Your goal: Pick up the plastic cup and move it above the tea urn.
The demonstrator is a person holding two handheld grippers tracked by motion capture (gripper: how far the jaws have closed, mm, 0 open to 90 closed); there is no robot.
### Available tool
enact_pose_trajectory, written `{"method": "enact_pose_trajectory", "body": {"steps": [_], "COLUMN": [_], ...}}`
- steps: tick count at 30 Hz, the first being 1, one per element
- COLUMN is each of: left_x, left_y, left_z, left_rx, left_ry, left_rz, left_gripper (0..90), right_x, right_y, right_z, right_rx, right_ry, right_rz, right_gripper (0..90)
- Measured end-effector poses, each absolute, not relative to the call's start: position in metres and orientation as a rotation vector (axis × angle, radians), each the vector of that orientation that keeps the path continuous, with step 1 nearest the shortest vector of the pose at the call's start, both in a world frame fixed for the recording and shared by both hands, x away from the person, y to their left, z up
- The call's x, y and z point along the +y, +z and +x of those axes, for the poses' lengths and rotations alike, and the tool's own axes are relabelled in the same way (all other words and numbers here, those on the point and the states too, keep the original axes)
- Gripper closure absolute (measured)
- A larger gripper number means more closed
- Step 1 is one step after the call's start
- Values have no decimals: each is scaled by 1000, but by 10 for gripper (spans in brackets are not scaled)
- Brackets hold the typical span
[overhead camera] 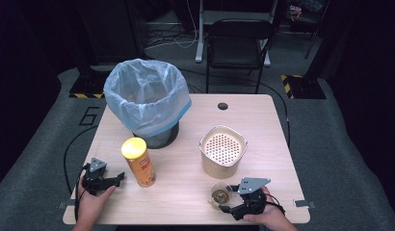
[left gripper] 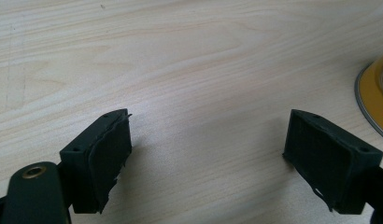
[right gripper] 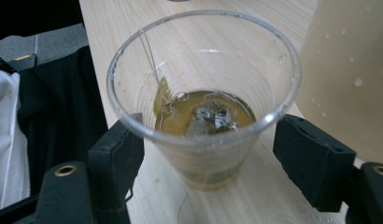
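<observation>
A clear plastic cup (right gripper: 203, 98) stands upright on the table near its front edge, just in front of the beige perforated container (overhead camera: 223, 150). It holds shallow amber liquid with a tea bag sunk inside.

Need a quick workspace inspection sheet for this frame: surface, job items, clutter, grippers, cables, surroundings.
Surface: light wood table, one round grommet hole at the far edge.
Job's things: clear cup at the near right, upright, with a little amber liquid and a tea bag; strainer pot just behind it.
Clutter: chip can with yellow lid, upright; bagged bin at the far left.
Grippers: left gripper open over bare table, near the can; right gripper open, jaws either side of the cup, not clamped.
Cables: one trails from the left gripper off the left edge.
Surroundings: black chair, grey floor, dark room.
</observation>
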State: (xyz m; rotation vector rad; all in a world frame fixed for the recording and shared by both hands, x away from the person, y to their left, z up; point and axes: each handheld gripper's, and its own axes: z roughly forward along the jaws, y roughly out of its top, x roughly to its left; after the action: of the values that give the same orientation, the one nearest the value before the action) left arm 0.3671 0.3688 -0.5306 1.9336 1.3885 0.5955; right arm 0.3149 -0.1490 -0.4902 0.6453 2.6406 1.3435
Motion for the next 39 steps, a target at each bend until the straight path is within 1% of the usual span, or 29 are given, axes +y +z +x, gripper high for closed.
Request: {"method": "enact_pose_trajectory", "body": {"steps": [7, 10, 14, 25, 32, 39], "left_x": [368, 369, 369, 368, 368, 368], "left_y": [-532, -530, -531, -531, -531, -531], "left_z": [367, 366, 366, 364, 364, 364], "left_rx": [1387, 1388, 1383, 1389, 1390, 1390], "left_ry": [612, 594, 616, 605, 606, 605], "left_rz": [1919, 1941, 1925, 1928, 1925, 1924], "left_gripper": [147, 147, 148, 148, 148, 148], "right_x": [-137, -133, -131, -125, -126, -129], "right_y": [-490, -489, -488, -485, -486, -485], "right_z": [319, 321, 323, 322, 320, 319], "right_rx": [2650, 2652, 2654, 2645, 2602, 2575], "right_ry": [1338, 1342, 1337, 1326, 1327, 1320], "right_rz": [614, 602, 564, 513, 489, 526], "right_gripper": [237, 240, 245, 260, 307, 317]}}
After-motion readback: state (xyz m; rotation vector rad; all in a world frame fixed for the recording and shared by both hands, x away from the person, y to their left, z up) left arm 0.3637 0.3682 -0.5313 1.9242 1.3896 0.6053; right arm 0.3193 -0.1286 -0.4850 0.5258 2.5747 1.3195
